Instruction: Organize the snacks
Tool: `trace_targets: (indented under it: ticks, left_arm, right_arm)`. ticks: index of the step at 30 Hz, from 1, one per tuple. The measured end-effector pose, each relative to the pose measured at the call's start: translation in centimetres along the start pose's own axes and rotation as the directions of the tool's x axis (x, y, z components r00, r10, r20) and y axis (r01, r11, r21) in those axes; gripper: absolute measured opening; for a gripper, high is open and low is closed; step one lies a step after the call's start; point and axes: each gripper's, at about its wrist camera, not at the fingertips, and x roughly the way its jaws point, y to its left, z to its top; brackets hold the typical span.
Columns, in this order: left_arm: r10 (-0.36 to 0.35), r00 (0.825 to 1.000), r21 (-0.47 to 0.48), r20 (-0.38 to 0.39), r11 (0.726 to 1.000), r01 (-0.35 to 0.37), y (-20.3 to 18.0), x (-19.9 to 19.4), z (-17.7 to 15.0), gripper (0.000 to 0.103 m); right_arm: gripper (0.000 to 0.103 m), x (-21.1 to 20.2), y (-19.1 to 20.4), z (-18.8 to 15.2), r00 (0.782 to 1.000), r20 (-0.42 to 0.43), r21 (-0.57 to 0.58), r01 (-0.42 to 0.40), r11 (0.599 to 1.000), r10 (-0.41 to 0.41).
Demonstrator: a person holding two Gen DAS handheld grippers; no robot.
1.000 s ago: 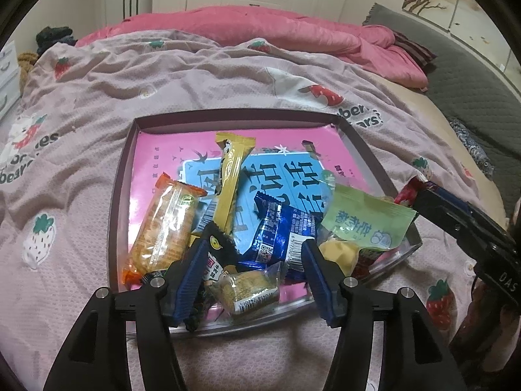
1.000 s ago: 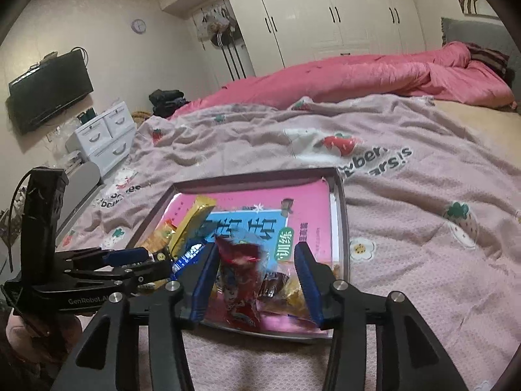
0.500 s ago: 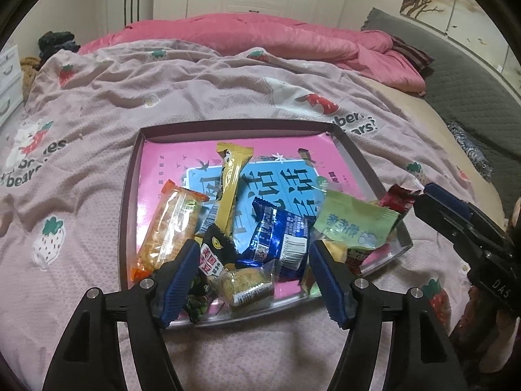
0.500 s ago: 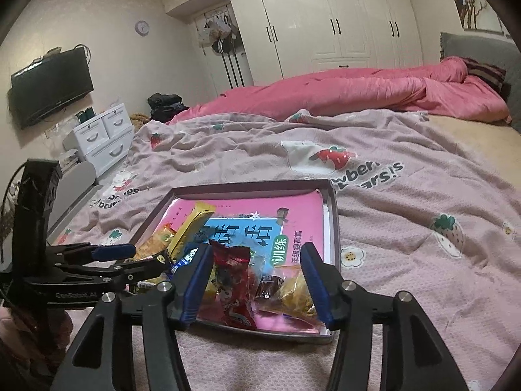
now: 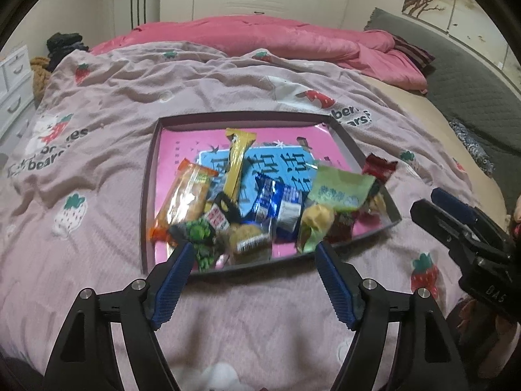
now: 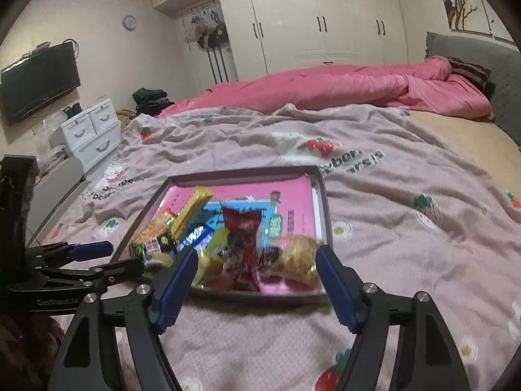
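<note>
Snacks (image 5: 260, 208) blur together, overlapping in tray (image 5: 148, 176).

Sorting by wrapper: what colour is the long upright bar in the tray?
Yellow; the long bar shows best in the left wrist view.

The bed (image 5: 260, 325) carried a mauve blanket (image 5: 97, 195) printed with strawberries, spread wrinkled over most of it. A shallow dark-rimmed tray (image 5: 148, 176) lay flat on the blanket, its pink and blue floor piled with snack packets (image 5: 247, 208) toward the near edge. Farther back a pink quilt (image 5: 276, 37) lay bunched across the bed, with bare tan mattress (image 6: 456, 137) showing at the right.
</note>
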Motion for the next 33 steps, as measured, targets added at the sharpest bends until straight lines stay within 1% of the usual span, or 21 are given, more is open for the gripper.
trace_targets:
  ticks: [2,6,14,20,25,29,33]
  left_arm:
    - [-0.005,1.0,-0.005,-0.003,1.0,0.005,0.0,-0.4,-0.4,0.078]
    - [-0.009,1.0,-0.007,-0.01,1.0,0.009,-0.1,-1.1,-1.8,0.079]
    - [-0.028,0.999,-0.003,-0.044,1.0,0.028,-0.8,-2.4,-4.0,0.079]
    - [-0.041,0.997,0.011,-0.062,0.999,0.041,-1.3,-3.1,-5.4,0.079]
    - [-0.041,0.998,0.012,-0.054,0.999,0.042,-1.3,-3.7,-5.6,0.079]
    - [-0.041,0.998,0.002,-0.045,0.999,0.041,-1.1,-3.9,-5.5,0.079]
    - [-0.039,0.998,0.001,-0.042,0.999,0.039,-1.0,-4.2,-5.5,0.079]
  right_arm:
    - [0.078,-0.5,0.2,-0.8,1.0,-0.022,-0.001,0.009,1.0,-0.009]
    - [0.089,-1.2,0.8,-2.2,0.998,-0.054,-0.01,0.024,1.0,-0.024]
    - [0.09,-2.5,2.1,-3.5,0.994,-0.075,-0.044,0.072,0.996,-0.075]
    - [0.091,-3.1,2.5,-4.4,0.991,-0.1,-0.047,0.079,0.996,-0.084]
    - [0.091,-3.5,2.2,-4.8,0.991,-0.112,-0.016,0.078,0.997,-0.079]
    - [0.096,-3.7,1.9,-5.0,0.99,-0.114,-0.006,0.08,0.997,-0.08]
    - [0.096,-3.7,1.9,-5.2,0.989,-0.12,-0.007,0.082,0.997,-0.083]
